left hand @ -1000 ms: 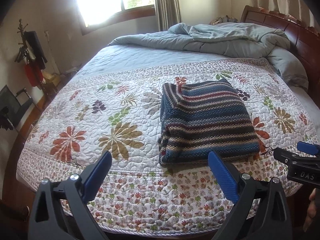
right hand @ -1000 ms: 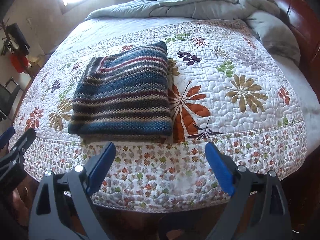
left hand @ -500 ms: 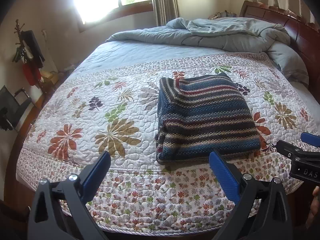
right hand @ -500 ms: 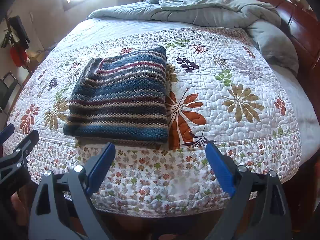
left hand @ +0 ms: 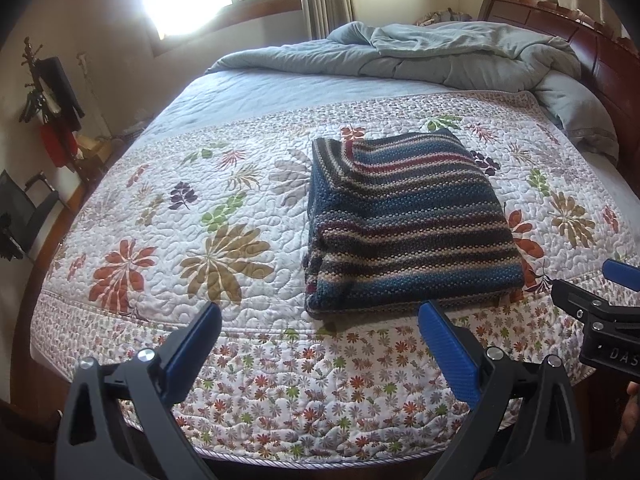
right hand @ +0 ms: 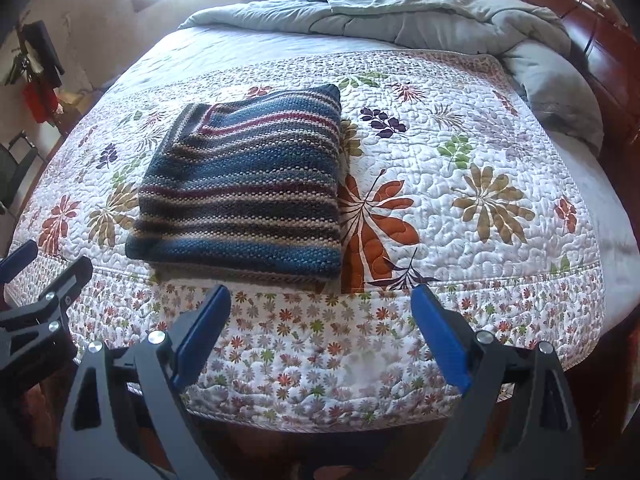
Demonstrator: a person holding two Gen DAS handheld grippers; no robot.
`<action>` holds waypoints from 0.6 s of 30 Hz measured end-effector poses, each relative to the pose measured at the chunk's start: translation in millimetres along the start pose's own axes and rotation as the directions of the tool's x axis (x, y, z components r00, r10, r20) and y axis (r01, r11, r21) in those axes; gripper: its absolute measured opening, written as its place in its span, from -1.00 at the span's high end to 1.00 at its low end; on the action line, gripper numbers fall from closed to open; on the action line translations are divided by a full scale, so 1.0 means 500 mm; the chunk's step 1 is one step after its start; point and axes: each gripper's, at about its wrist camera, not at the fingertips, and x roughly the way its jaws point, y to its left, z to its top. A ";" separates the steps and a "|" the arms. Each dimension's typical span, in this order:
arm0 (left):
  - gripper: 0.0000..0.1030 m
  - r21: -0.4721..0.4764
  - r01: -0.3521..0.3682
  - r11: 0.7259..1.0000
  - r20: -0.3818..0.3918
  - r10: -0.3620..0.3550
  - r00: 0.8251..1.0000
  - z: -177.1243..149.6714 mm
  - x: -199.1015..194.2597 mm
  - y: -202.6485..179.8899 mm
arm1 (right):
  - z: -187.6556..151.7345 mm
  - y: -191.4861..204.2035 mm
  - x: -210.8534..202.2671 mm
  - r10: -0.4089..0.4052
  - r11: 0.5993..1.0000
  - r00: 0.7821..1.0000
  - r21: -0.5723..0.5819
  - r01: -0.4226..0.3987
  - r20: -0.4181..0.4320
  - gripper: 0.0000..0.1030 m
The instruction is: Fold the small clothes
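A striped knit garment (left hand: 408, 220) in blue, maroon and cream lies folded into a neat rectangle on the floral quilt (left hand: 224, 240); it also shows in the right wrist view (right hand: 248, 188). My left gripper (left hand: 320, 320) is open and empty, held over the quilt's front edge, just short of the garment. My right gripper (right hand: 322, 300) is open and empty, held over the front edge near the garment's right corner. Each gripper shows at the edge of the other's view: the right (left hand: 600, 312), the left (right hand: 36, 308).
A rumpled grey duvet (left hand: 420, 56) lies across the far end of the bed. A dark wooden headboard (left hand: 592, 40) runs along the right. A coat stand with dark and red items (left hand: 52, 112) and a black chair (left hand: 24, 216) stand at the left wall.
Both grippers have drawn back and risen a little from the bed. The folded garment has not moved. Both stay open.
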 end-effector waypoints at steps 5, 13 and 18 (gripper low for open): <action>-0.92 0.013 -0.014 1.000 0.007 0.014 1.000 -0.002 0.001 -0.002 | 0.000 -0.002 0.002 0.000 1.000 1.000 0.000 0.000 -0.005 -0.78; -0.92 0.004 -0.010 1.000 0.011 0.010 1.000 -0.002 0.000 0.001 | -0.002 0.000 0.005 0.003 1.000 1.000 -0.006 -0.003 -0.013 -0.78; -0.92 -0.002 0.004 1.000 -0.001 -0.004 1.000 -0.001 0.001 0.001 | -0.003 -0.001 0.009 0.005 1.000 1.000 -0.008 -0.006 -0.023 -0.78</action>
